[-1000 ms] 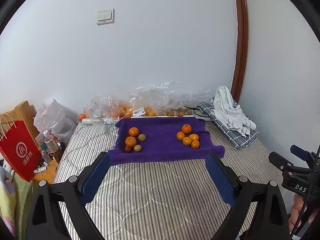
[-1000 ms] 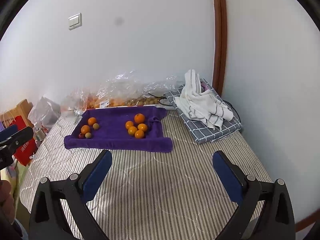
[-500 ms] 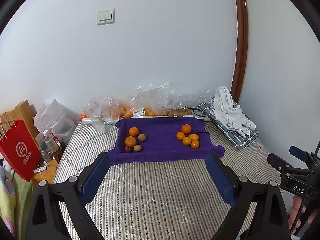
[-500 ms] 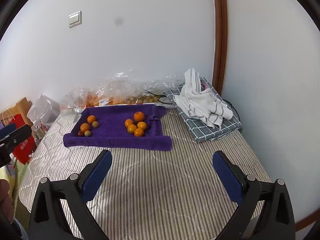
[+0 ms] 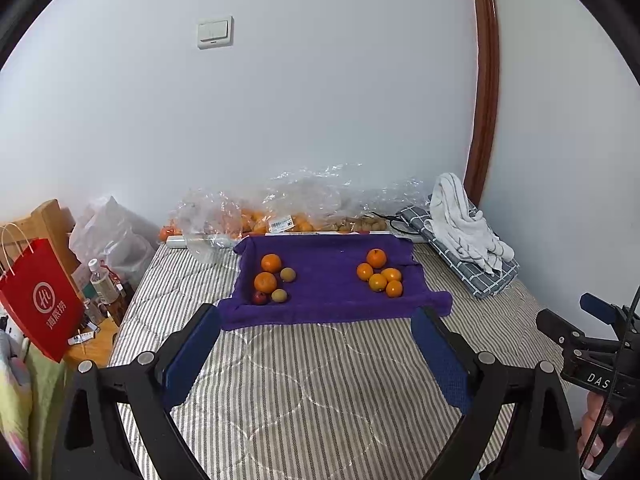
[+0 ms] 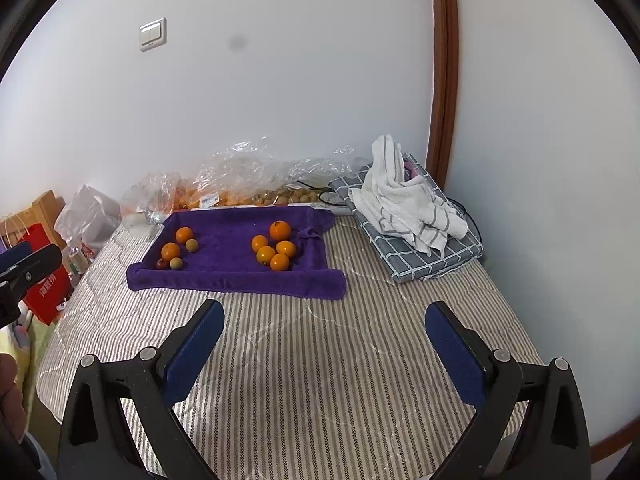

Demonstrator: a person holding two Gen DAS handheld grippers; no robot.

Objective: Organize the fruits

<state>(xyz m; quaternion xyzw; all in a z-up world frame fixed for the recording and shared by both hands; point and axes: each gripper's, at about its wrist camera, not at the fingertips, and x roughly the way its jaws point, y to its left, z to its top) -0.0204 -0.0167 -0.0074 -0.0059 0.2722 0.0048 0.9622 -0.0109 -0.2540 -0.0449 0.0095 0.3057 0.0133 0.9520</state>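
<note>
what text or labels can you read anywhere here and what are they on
"DAS": white letters on the right gripper, cut off at the frame edge.
Red bag: white round logo and a column of Chinese characters, too blurred to read.
Sticker on the plastic bags: print too small.
Bottle label: unreadable.

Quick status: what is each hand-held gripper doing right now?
Left hand-held gripper: open, holding nothing, above the striped bed.
Right hand-held gripper: open, holding nothing, short of the purple towel.
</note>
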